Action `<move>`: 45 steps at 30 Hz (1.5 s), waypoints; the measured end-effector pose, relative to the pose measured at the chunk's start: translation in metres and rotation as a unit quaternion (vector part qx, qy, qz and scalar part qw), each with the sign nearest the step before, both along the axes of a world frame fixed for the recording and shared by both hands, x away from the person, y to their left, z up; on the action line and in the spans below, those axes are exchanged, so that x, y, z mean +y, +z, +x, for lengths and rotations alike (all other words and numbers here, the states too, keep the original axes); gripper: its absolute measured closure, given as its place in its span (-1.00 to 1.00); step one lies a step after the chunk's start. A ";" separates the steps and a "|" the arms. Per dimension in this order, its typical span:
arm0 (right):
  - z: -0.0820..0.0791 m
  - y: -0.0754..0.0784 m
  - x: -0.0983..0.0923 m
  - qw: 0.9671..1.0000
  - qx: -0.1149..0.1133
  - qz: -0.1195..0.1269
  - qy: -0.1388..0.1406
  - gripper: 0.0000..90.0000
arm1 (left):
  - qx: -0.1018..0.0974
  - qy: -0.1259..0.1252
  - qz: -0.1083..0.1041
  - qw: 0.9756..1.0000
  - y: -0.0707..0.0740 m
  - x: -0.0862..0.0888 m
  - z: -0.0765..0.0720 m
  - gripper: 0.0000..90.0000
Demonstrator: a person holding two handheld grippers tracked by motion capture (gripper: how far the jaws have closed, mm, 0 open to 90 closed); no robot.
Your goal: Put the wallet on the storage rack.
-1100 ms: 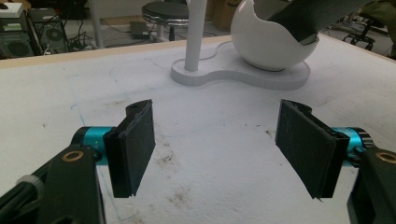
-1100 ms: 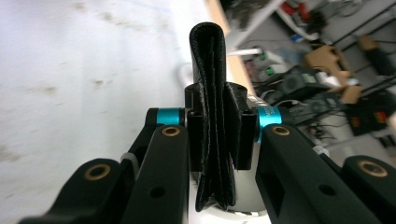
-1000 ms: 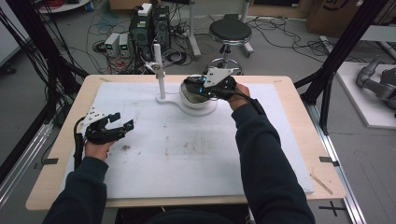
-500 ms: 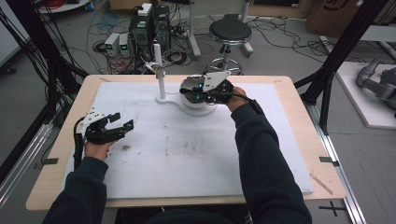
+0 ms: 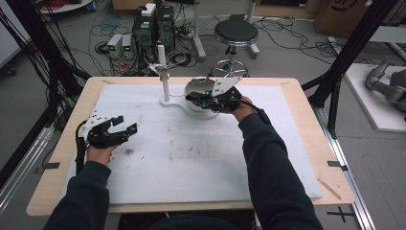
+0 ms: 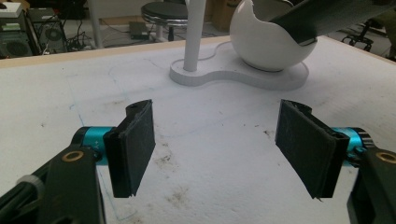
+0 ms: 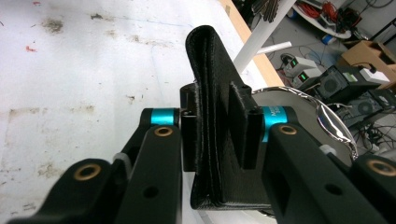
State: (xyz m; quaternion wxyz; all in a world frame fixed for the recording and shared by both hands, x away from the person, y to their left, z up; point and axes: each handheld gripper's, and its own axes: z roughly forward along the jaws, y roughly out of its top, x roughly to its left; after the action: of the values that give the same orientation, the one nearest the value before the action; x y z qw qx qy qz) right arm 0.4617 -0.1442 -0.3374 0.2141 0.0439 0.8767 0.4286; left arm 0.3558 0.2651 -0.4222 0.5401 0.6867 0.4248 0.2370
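Observation:
My right gripper (image 5: 197, 98) hovers over the white round bowl (image 5: 190, 88) at the far middle of the table. Its jaws have just been opening. A folded black fabric piece (image 7: 210, 70) still stands between the pads, touching both. The bowl's shiny inner rim (image 7: 329, 119) lies right under it. My left gripper (image 5: 125, 124) rests low over the white mat (image 5: 191, 158) at the left. It is open with nothing between its pads (image 6: 135, 144). From there I see the bowl (image 6: 264, 46) and the dark fabric (image 6: 322, 16) above it.
The bowl sits on a white base plate (image 5: 173, 104) with an upright white post (image 5: 164, 79) to its left. The mat is stained in the middle. Beyond the table's far edge stand a stool (image 5: 235, 33), computer boxes (image 5: 154, 26) and cables.
My right gripper has sunk a little toward the bowl with the black fabric in it. The left hand has kept still.

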 end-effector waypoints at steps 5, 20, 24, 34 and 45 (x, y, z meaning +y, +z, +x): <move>0.003 -0.003 0.002 0.999 0.039 0.003 -0.037 0.08 | -0.001 0.001 -0.001 1.000 0.000 0.001 0.000 -0.37; -0.006 0.008 -0.006 0.997 0.065 0.028 -0.039 -0.09 | -0.001 0.001 0.000 1.000 0.000 0.000 0.000 -0.37; -0.006 0.004 -0.002 0.997 0.065 -0.007 -0.045 0.11 | -0.001 0.000 0.001 1.000 0.000 0.000 0.000 -0.37; 0.003 -0.004 0.000 0.993 0.112 0.002 -0.040 0.03 | -0.001 0.002 -0.002 1.000 0.000 0.000 0.000 -0.37; -0.031 0.018 -0.066 0.983 0.075 0.100 -0.133 -0.36 | -0.002 0.000 0.001 1.000 0.000 0.000 0.000 -0.37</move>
State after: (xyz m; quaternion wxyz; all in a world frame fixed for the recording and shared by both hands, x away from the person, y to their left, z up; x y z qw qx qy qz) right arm 0.4309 -0.2098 -0.3193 0.1971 0.2136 0.8294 0.4772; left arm 0.3562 0.2648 -0.4225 0.5404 0.6867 0.4237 0.2386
